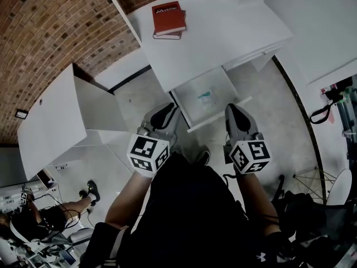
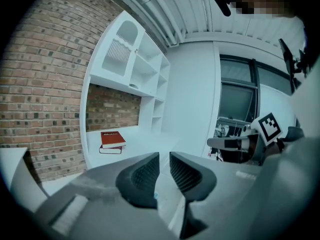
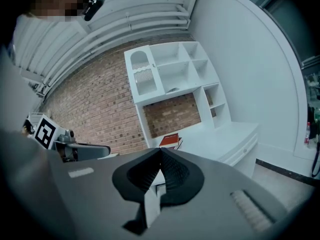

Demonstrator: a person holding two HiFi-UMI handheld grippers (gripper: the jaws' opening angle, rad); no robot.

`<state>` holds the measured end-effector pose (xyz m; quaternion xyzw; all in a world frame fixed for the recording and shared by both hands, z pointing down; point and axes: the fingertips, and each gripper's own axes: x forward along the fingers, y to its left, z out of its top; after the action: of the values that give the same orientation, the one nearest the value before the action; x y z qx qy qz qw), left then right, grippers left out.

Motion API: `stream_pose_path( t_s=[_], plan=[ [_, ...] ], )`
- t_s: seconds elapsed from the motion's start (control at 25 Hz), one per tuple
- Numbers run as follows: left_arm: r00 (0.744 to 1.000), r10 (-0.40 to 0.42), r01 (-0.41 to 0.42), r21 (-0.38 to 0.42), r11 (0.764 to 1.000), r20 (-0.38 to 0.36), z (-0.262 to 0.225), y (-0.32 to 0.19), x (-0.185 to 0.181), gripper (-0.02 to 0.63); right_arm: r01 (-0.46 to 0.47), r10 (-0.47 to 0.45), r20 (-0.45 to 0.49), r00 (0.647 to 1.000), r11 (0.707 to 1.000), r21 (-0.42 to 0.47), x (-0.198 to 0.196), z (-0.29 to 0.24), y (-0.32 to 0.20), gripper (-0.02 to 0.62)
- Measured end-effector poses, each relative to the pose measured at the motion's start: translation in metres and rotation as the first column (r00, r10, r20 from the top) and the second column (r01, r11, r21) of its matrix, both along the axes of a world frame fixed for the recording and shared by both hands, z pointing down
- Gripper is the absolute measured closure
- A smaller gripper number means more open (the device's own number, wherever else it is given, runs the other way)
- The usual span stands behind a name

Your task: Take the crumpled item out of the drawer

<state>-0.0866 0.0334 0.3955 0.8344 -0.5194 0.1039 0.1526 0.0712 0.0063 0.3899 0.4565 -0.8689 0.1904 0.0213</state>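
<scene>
The open white drawer (image 1: 218, 116) sticks out from under the white desk (image 1: 212, 32). A small crumpled pale, teal-tinted item (image 1: 205, 97) lies inside it. My left gripper (image 1: 163, 116) hovers over the drawer's near left corner. Its jaws (image 2: 164, 160) stand a narrow gap apart with nothing between them. My right gripper (image 1: 236, 115) hovers by the near right corner, and its fingertips (image 3: 160, 152) meet, empty. Both grippers are above and short of the item. In the left gripper view the right gripper (image 2: 235, 143) shows at the side.
Two red books (image 1: 168, 19) lie stacked on the desk's far side, below a white shelf unit (image 3: 172, 74). A white cabinet with an open door (image 1: 50, 119) stands at the left. Another person (image 1: 50, 214) sits at lower left; bags and a stand (image 1: 312, 183) are at the right.
</scene>
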Motion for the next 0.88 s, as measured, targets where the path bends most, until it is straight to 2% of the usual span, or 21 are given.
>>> stream_pose_path(
  t_s=[0.32, 0.52, 0.76, 0.88],
  plan=[
    [0.996, 0.089, -0.089, -0.087, 0.992, -0.001, 0.046, -0.054, 0.001, 0.534, -0.085, 0.083, -0.042, 0.996, 0.995, -0.061, 0.006, 0.021, -0.039, 0.593],
    [0.982, 0.187, -0.185, -0.134, 0.974, 0.002, 0.08, -0.09, 0.007, 0.534, -0.156, 0.147, -0.095, 0.985, 0.983, -0.094, 0.008, 0.037, -0.063, 0.592],
    [0.953, 0.304, -0.297, -0.217, 0.93, 0.001, 0.13, -0.11, 0.019, 0.534, -0.245, 0.225, -0.141, 0.964, 0.959, -0.142, 0.007, 0.06, -0.078, 0.592],
    [0.918, 0.397, -0.378, -0.269, 0.886, 0.019, 0.165, -0.111, 0.03, 0.534, -0.287, 0.262, -0.157, 0.952, 0.943, -0.166, 0.01, 0.071, -0.08, 0.592]
  ],
)
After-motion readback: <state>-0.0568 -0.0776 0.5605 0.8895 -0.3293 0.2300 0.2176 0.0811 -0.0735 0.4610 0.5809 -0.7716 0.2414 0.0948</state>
